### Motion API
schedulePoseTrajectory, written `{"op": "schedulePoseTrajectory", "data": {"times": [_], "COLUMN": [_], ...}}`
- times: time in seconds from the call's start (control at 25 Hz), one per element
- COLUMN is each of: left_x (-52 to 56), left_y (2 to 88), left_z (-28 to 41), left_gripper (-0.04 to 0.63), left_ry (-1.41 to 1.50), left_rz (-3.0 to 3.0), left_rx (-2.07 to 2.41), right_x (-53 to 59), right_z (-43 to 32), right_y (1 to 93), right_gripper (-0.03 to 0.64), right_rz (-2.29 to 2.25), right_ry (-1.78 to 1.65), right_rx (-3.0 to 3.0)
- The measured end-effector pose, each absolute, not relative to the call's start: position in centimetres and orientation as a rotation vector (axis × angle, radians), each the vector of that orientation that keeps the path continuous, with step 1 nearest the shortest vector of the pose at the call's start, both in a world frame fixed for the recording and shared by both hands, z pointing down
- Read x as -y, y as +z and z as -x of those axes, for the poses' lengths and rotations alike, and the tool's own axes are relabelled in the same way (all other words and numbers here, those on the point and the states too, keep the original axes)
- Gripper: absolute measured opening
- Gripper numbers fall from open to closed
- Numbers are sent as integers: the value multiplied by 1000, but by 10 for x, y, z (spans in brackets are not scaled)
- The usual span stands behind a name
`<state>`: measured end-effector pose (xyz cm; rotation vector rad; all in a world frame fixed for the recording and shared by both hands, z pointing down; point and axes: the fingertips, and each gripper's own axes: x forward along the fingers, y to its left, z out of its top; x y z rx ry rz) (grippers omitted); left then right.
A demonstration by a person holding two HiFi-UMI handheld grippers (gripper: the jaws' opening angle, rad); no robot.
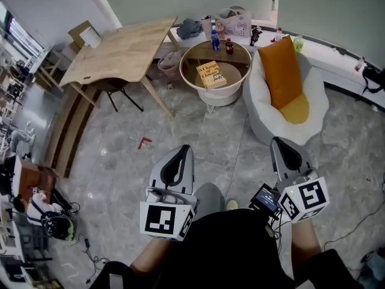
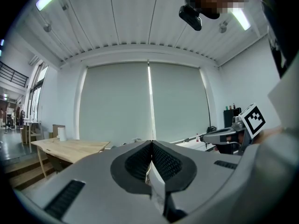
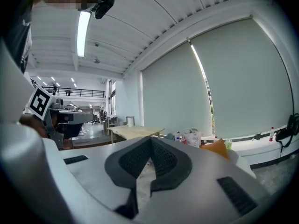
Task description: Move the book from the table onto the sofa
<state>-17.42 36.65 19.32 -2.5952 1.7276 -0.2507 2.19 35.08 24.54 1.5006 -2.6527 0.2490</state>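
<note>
Left gripper (image 1: 182, 152) and right gripper (image 1: 283, 144) are both riding closed and empty, likely because nothing's in reach yet. Book (image 1: 212, 74) is lying on the round table (image 1: 191, 82), well ahead of both. Sofa (image 1: 314, 110) is sitting just ahead of the right gripper.

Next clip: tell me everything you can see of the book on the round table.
The book is closed and looks like a thin paperback, with a yellow cover and dark title print. It lies flat, cover up and turned at a slant, on the round table, left of the white sofa. Only the table touches it. The bottles at the table's far edge stand apart from it. Its back is hidden.
</note>
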Motion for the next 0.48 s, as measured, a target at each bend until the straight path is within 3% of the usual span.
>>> {"op": "schedulePoseTrajectory", "data": {"times": [0.48], "left_x": [-374], "left_y": [181], "left_z": [176], "left_gripper": [8], "left_ry": [-225], "left_rz": [2586], "left_rx": [-1720], "right_x": [-358], "right_z": [-16], "right_y": [239], "right_gripper": [6], "right_rz": [-1488], "right_ry": [258], "right_rx": [2651]}}
